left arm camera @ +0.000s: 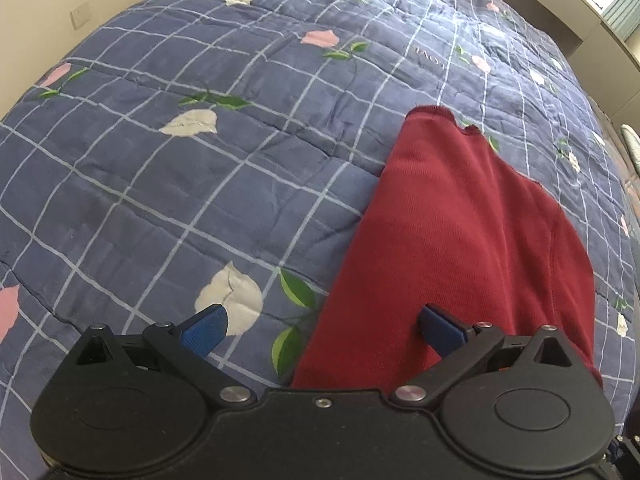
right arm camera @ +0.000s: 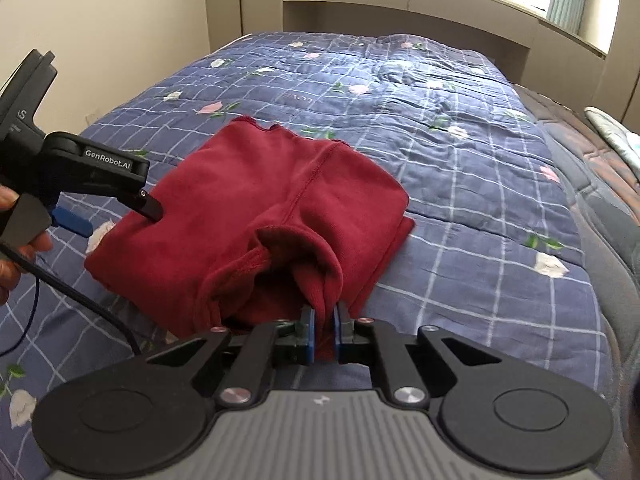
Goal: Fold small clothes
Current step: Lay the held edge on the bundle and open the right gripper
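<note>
Right wrist view: nearest the lens, the right gripper [right arm camera: 325,322] is pinched tight on a bunched edge of the red garment [right arm camera: 256,216], its blue pads [right arm camera: 309,330] nearly meeting with only cloth between them. Just beyond, the garment lies partly folded on the blue checked quilt [right arm camera: 460,184], near its close edge and somewhat left of centre, one flap lifted into a loose hood over the flat part. To the left, the left gripper [left arm camera: 320,326] hangs with its jaws spread wide and clasping nothing; one finger is over the garment's left border, the other over bare quilt, and whether either touches is unclear. The fold in hand looks best done by carrying the pinched edge low and evenly across the flat part, the free claw pressing the border down so the layers do not drag. Farther off, the quilt runs to a headboard [right arm camera: 400,12] beneath a bright window.
</note>
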{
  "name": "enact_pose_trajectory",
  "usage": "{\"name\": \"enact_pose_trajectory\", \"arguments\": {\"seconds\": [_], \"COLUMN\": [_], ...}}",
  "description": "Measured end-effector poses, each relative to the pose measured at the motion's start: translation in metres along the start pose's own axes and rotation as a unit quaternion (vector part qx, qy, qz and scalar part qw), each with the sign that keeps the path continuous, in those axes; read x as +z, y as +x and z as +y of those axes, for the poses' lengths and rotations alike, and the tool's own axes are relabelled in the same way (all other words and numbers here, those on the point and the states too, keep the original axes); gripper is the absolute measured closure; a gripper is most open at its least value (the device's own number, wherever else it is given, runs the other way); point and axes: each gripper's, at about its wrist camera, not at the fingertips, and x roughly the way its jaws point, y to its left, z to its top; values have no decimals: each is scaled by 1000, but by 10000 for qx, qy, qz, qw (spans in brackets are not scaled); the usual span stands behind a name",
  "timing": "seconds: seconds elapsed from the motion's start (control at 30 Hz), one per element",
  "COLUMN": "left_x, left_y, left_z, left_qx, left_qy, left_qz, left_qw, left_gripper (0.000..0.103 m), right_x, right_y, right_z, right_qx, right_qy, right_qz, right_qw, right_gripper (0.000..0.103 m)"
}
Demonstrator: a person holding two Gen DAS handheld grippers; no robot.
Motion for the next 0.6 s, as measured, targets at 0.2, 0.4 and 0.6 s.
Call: {"name": "enact_pose_trajectory", "arguments": {"seconds": [0.2,0.4,0.6], "left_x": [-7,-15,-12], "left_y": [5,14,18], "left_z": [-12,-18,-13], "left_qx": [-99,-67,-131], "left_qy": [336,528,458], "left_qz": [150,267,354], "left_qw": [9993,9982,9982], "left_gripper": [1,1,0], "right_x": [-22,-22,-12], "right_y": [7,-4,-18], "right_z": [-17,-36,-44], "right_qx": [84,49,234], "right_qy": [781,1294,1182], "right_qz": [204,-82,-485], "right_qw": [9967,9915,9915], "right_gripper": [88,47,46]}}
